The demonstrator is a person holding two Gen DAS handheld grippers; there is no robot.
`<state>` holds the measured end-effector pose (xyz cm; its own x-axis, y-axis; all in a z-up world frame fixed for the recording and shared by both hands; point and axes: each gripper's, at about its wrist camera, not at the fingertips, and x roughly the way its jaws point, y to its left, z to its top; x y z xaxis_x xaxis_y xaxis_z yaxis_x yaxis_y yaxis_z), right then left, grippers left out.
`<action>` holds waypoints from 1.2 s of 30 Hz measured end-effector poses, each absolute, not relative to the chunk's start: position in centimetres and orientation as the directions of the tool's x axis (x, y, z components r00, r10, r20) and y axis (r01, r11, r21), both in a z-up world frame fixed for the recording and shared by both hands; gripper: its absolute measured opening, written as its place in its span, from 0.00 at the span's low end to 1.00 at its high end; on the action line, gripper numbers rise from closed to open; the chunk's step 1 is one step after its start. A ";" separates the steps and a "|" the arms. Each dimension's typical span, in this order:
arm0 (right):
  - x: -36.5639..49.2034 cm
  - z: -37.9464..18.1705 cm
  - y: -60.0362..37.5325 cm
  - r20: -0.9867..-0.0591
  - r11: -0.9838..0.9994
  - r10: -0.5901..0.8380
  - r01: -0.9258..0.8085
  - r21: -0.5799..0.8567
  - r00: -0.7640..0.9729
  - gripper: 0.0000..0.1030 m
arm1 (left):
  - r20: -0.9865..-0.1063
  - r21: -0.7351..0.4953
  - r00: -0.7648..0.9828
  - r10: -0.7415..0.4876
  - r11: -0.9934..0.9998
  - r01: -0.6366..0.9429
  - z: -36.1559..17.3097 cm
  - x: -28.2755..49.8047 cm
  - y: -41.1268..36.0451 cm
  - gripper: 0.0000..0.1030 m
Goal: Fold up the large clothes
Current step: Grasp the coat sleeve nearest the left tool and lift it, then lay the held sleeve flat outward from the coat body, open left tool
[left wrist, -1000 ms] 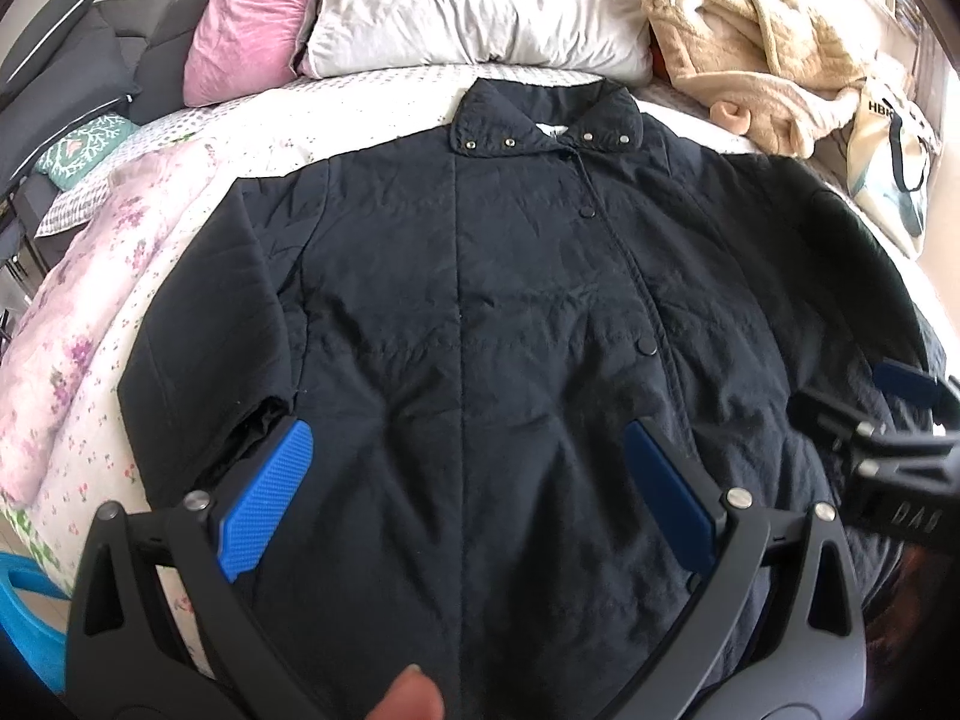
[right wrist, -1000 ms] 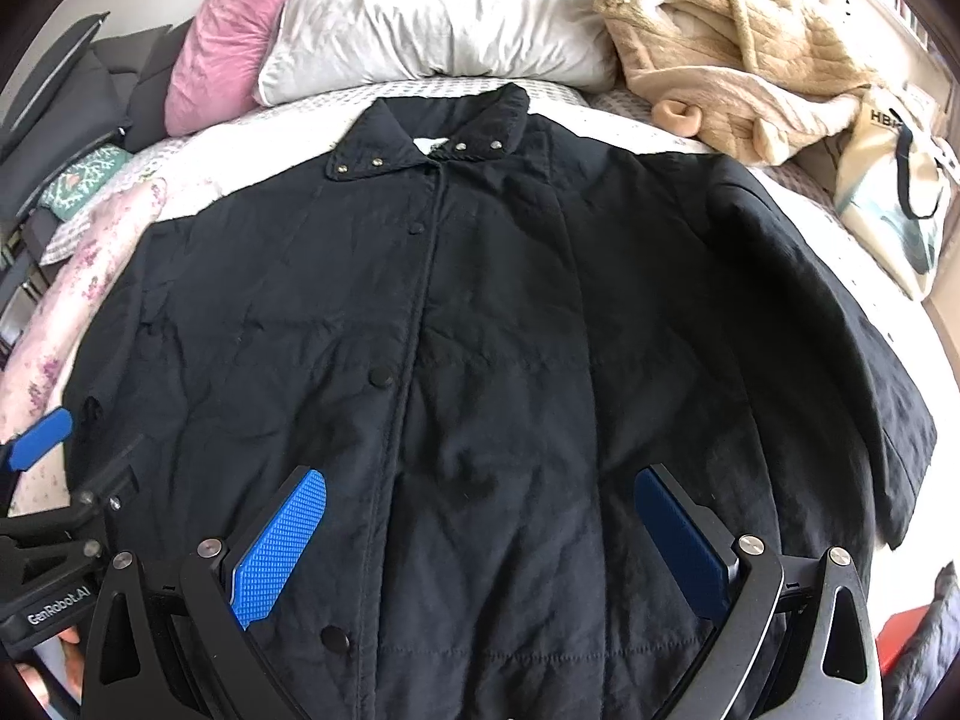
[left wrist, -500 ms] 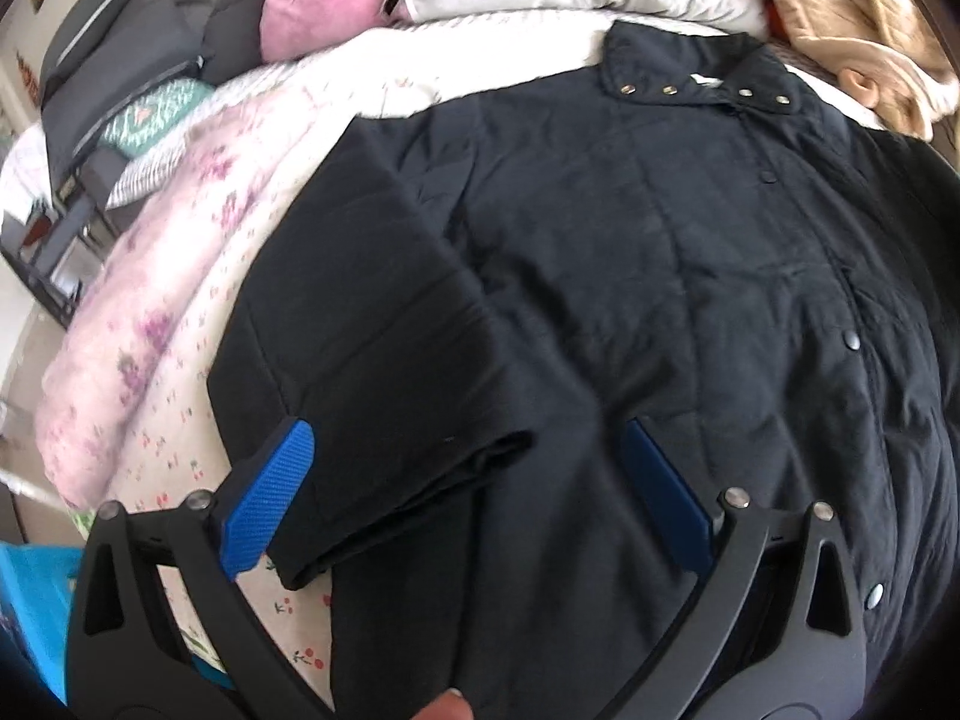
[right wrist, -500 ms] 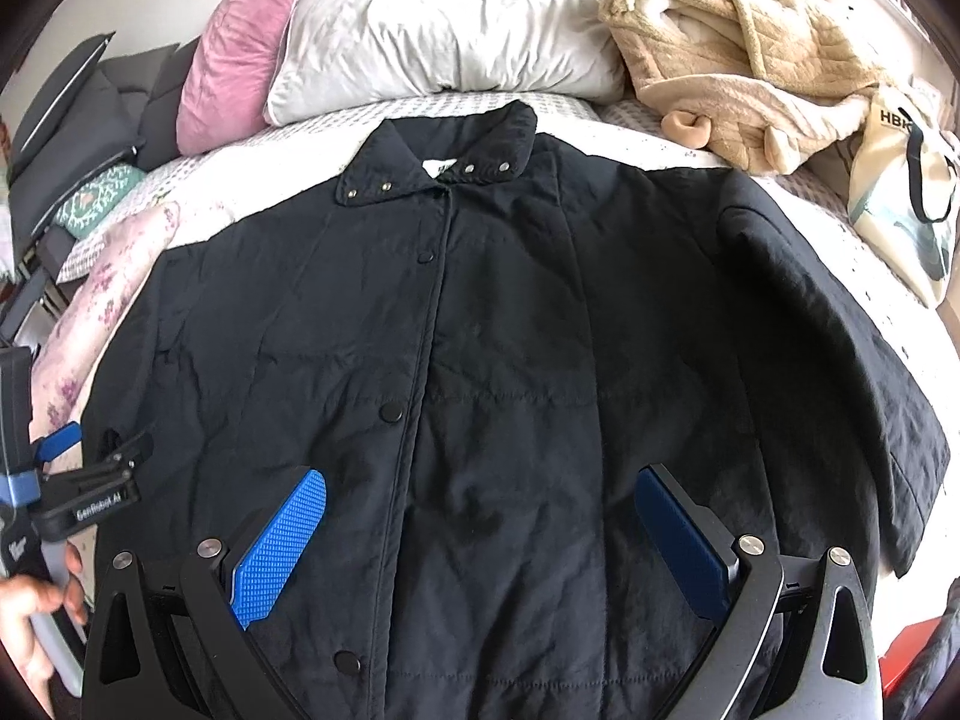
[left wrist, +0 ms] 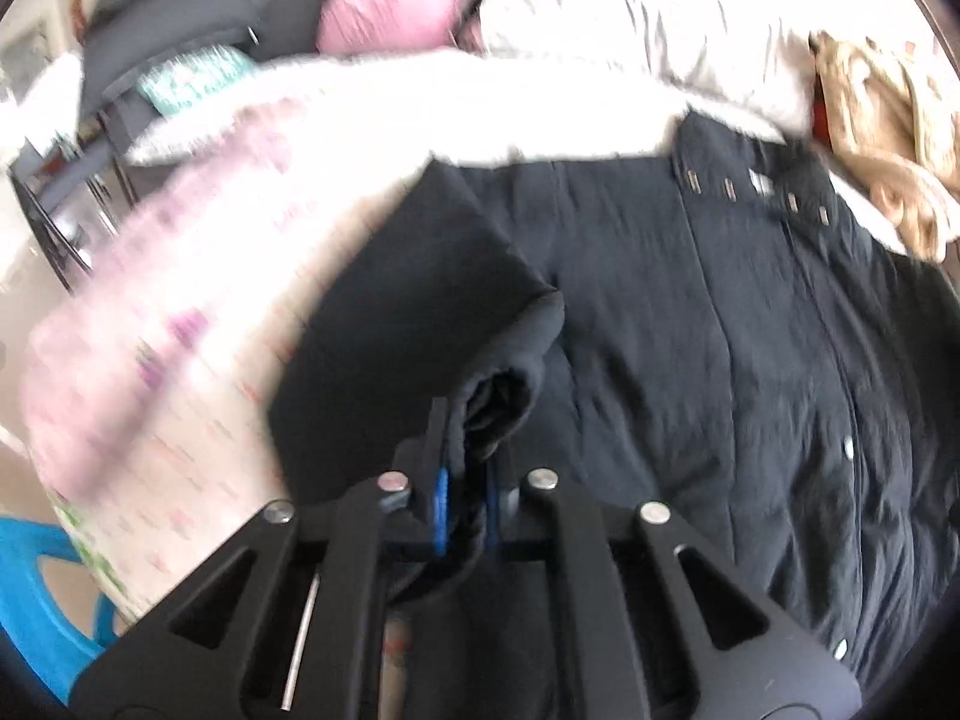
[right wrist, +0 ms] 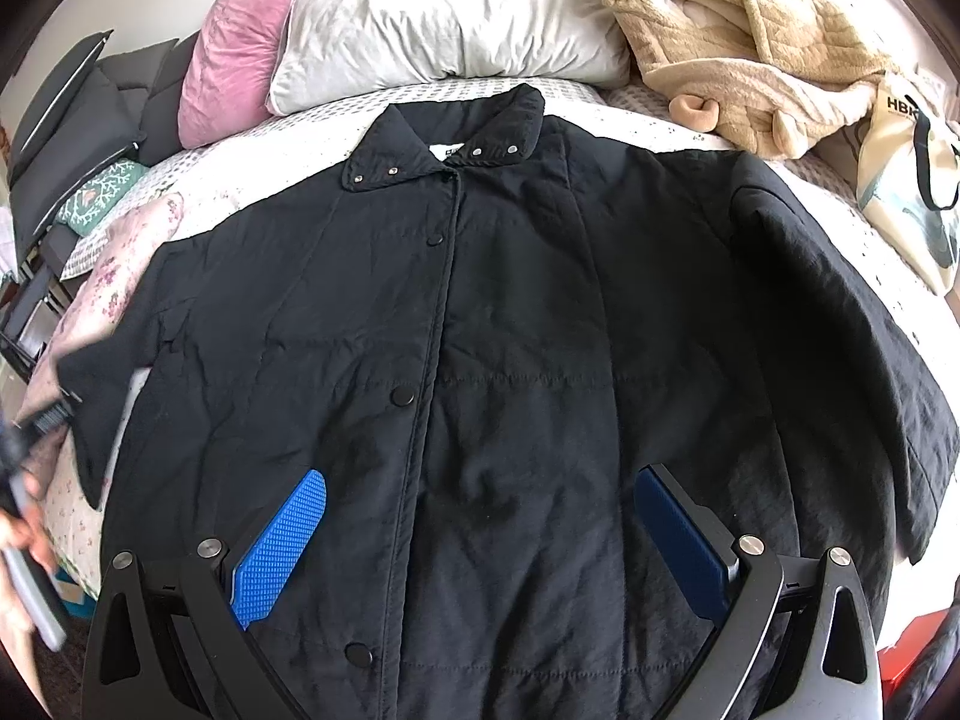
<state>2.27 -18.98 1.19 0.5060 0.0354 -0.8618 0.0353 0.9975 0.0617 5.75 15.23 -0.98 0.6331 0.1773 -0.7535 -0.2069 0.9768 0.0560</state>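
Observation:
A black padded jacket (right wrist: 480,360) lies face up and buttoned on the bed, collar toward the pillows. In the left wrist view, which is motion-blurred, my left gripper (left wrist: 465,480) has its jaws closing tight on the jacket's left sleeve cuff (left wrist: 498,384), with cloth pinched between the blue pads. The right wrist view shows that gripper (right wrist: 51,414) at the far left edge, on the sleeve end (right wrist: 102,384), with a hand (right wrist: 18,534) behind it. My right gripper (right wrist: 480,540) stands open over the jacket's lower front, nothing between its pads.
A pink pillow (right wrist: 231,42) and a pale grey pillow (right wrist: 444,18) lie at the head of the bed. A beige robe (right wrist: 750,60) and a tote bag (right wrist: 906,180) sit at the back right. Floral bedding (left wrist: 180,360) is left of the jacket, a blue plastic item (left wrist: 36,600) beside the bed.
My left gripper has swung left across the jacket to the left sleeve cuff and gone from wide open to shut on it. The right gripper has stayed in place, open.

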 end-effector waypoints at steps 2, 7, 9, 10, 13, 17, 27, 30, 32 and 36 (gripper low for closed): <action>2.4 1.1 -19.1 -0.863 0.997 0.033 0.038 0.060 0.504 1.00 | -0.728 0.051 0.658 0.190 0.973 -0.224 0.7 5.9 16.8 0.09; 2.6 0.9 -19.2 -0.864 0.997 0.026 0.044 0.056 0.502 1.00 | -0.667 0.010 0.692 0.275 0.933 -0.361 5.4 6.7 23.5 0.08; 2.7 0.8 -19.2 -0.867 0.997 0.022 0.050 0.054 0.497 1.00 | -0.654 0.008 0.685 0.322 0.908 -0.419 6.4 7.1 26.4 0.08; 2.8 0.7 -19.3 -0.868 0.997 0.022 0.052 0.055 0.497 1.00 | -0.654 -0.003 0.676 0.340 0.892 -0.452 6.8 7.4 28.1 0.08; 2.9 0.5 -19.3 -0.869 0.998 0.016 0.051 0.047 0.495 1.00 | -0.665 -0.004 0.636 0.391 0.850 -0.526 6.8 8.7 31.8 0.08; 3.1 0.3 -19.3 -0.870 0.998 0.002 0.051 0.031 0.494 1.00 | -0.655 0.086 0.576 0.489 0.806 -0.586 5.7 10.6 34.4 0.08; 3.7 -0.5 -19.2 -0.876 0.998 -0.033 0.055 -0.008 0.482 1.00 | -0.644 0.264 0.404 0.649 0.685 -0.679 3.6 13.5 36.8 0.51; 3.9 -0.7 -19.1 -0.879 0.998 -0.034 0.056 -0.008 0.476 1.00 | -0.657 0.216 0.454 0.602 0.727 -0.651 4.1 13.3 35.5 0.79; 3.9 -0.6 -19.1 -0.878 0.998 -0.038 0.057 -0.012 0.478 1.00 | -0.669 0.189 0.485 0.563 0.760 -0.621 4.5 13.2 34.3 0.80; 3.4 -0.4 -19.1 -0.873 0.998 -0.035 0.061 -0.006 0.486 1.00 | -0.714 0.138 0.534 0.453 0.838 -0.527 4.6 12.7 30.7 0.82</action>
<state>3.43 -19.14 -0.44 0.4861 -0.0349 -0.8732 0.0606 0.9981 -0.0061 12.69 30.69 4.57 0.5339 0.4533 -0.7137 -0.5274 0.8384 0.1380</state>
